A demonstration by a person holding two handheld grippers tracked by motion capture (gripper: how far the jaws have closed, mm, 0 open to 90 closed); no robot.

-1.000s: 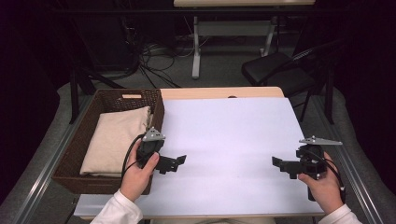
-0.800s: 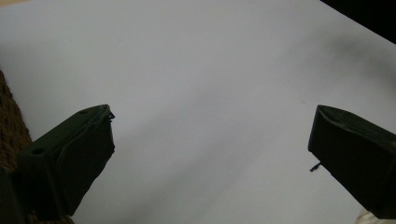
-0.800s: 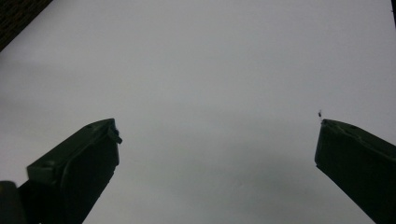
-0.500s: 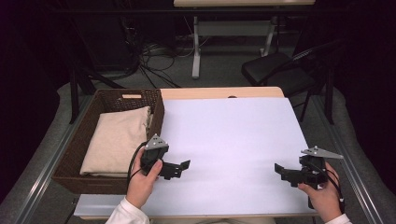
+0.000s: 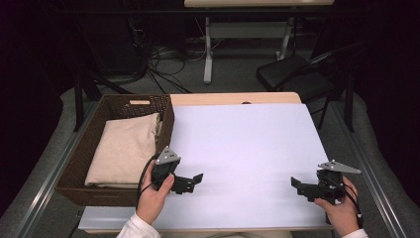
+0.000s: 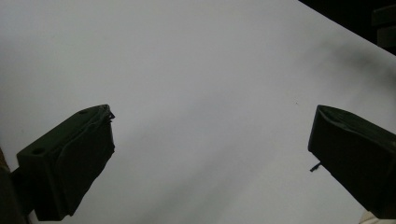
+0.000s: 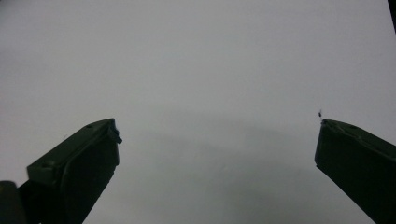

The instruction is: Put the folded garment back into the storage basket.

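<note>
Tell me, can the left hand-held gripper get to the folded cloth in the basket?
Probably yes. The left hand-held gripper is open beside the wicker basket, whose top is open, and nothing covers the beige folded cloth.

The right gripper (image 7: 217, 140) has its two black jaws spread wide apart, one at each lower corner, with nothing between them. Beyond them lies a plain white table surface (image 7: 196, 60).
</note>
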